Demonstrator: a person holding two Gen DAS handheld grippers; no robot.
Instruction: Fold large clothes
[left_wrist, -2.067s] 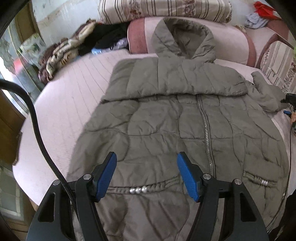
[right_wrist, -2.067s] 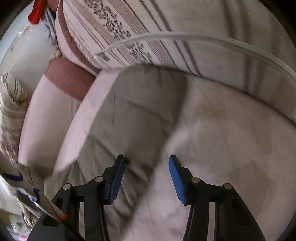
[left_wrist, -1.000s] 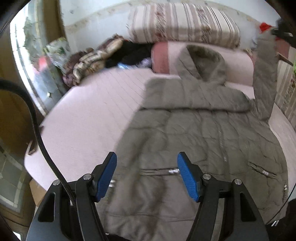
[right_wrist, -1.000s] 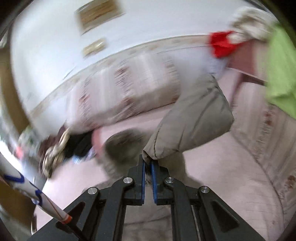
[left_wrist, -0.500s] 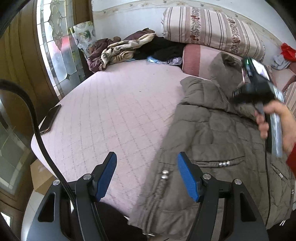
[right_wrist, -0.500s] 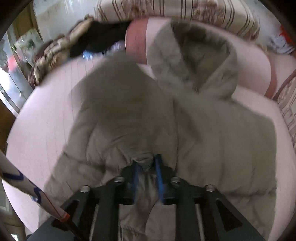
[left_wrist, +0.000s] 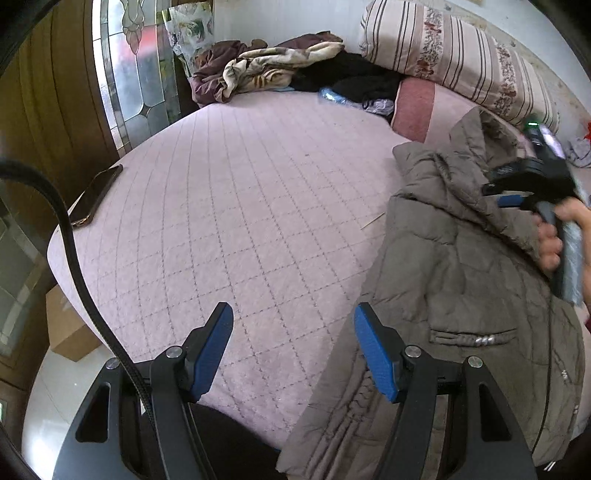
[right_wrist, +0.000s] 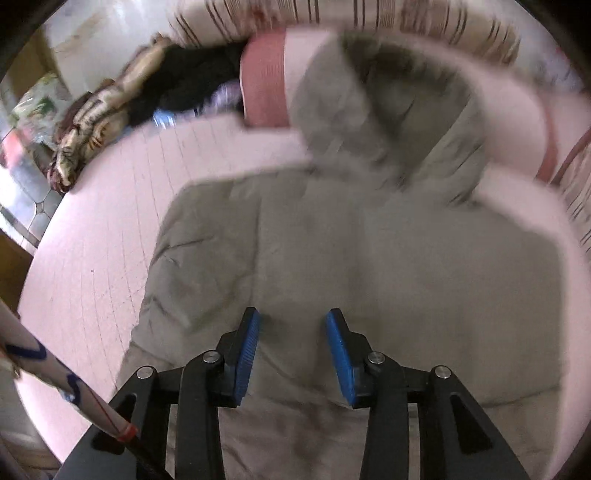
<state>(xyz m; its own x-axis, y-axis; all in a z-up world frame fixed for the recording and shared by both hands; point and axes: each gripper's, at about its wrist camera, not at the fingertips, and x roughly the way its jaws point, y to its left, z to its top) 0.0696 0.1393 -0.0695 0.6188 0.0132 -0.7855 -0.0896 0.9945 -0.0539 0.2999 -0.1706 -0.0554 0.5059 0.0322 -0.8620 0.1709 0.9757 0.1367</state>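
Note:
An olive-grey hooded puffer jacket (left_wrist: 461, 280) lies on the pink quilted bed (left_wrist: 240, 221), hood toward the pillows, with a sleeve folded across its chest. My left gripper (left_wrist: 293, 350) is open and empty above the bed edge, just left of the jacket's hem. My right gripper (right_wrist: 291, 347) is open and empty above the jacket's chest (right_wrist: 369, 258); that view is blurred. The right gripper also shows in the left wrist view (left_wrist: 517, 195), held in a hand over the jacket's shoulder.
A phone (left_wrist: 96, 194) lies at the bed's left edge. A heap of clothes (left_wrist: 280, 70) and a striped bolster (left_wrist: 461, 59) lie at the head. A glass-panelled door (left_wrist: 133, 74) stands to the left. A cardboard box (left_wrist: 62, 325) sits on the floor.
My right gripper has let go of the sleeve, which now lies across the jacket, and its jaws have opened. My left gripper has swung left toward the bed edge.

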